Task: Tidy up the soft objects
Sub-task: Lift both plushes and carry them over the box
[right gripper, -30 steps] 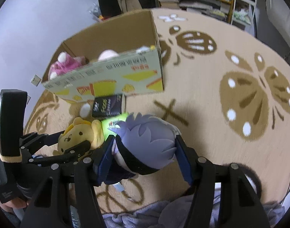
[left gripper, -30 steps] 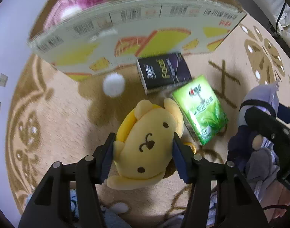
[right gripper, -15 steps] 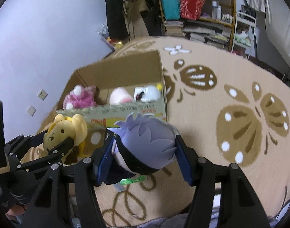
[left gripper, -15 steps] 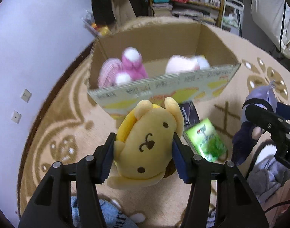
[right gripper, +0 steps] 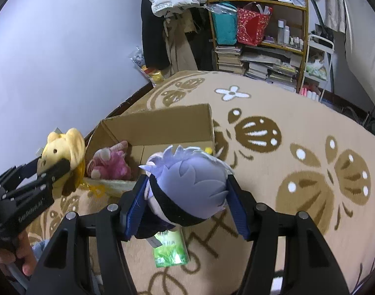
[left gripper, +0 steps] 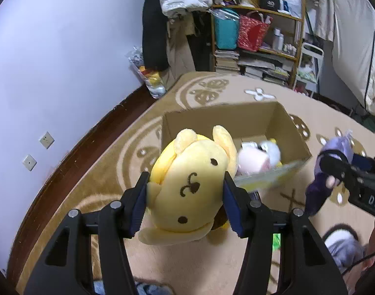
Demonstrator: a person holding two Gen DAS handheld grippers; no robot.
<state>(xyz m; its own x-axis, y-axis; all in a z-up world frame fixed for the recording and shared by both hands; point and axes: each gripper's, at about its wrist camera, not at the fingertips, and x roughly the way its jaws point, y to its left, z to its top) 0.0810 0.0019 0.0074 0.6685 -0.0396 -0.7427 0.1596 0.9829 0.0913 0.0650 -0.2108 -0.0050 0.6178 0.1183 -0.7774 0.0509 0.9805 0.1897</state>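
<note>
Above the cardboard box [left gripper: 273, 120], both grippers are squeezing plush toys, left gripper [left gripper: 185, 196] clamping the yellow dog [left gripper: 189, 184], right gripper [right gripper: 185, 201] clamping the purple-haired doll [right gripper: 187, 184]; releasing off-centre risks missing the box.

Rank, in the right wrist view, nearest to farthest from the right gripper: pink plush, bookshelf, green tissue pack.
1. Green tissue pack, on the rug just below the right gripper.
2. Pink plush, left, inside the cardboard box.
3. Bookshelf, far back.
</note>
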